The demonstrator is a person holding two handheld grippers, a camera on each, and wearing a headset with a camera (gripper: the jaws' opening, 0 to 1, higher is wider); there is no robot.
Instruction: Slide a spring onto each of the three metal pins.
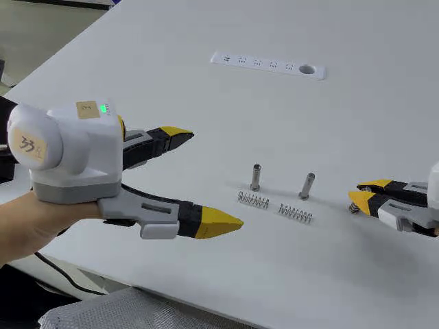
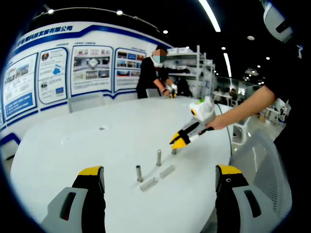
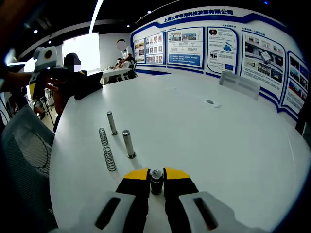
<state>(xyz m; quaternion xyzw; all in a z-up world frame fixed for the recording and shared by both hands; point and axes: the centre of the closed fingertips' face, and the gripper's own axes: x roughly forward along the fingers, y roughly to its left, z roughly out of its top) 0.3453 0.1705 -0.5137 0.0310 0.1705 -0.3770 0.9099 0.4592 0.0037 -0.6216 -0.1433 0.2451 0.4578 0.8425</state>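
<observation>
Jaws on the left gripper (image 1: 212, 178) are spread wide, and nothing is held between them. It is held up over the white table (image 1: 206, 96) by a hand (image 1: 27, 223) at the left edge of the head view. Further right, two metal pins are stood upright on the table, a little apart. The left pin (image 1: 256, 177) is set just behind the first spring (image 1: 253, 199), which is laid flat on its side. The right pin (image 1: 306, 185) is set just behind the second spring (image 1: 295, 213), which is also laid flat. Both pins are bare, and each spring is left loose on the table. Far behind them, a white power strip (image 1: 267, 65) is set into the table top. At the right edge, the right gripper (image 1: 355, 193) is held low, close to the table. Its jaws are pinched on a third pin (image 3: 156, 180), which is seen from its end in the right gripper view. Whether a spring is on that pin cannot be told.
</observation>
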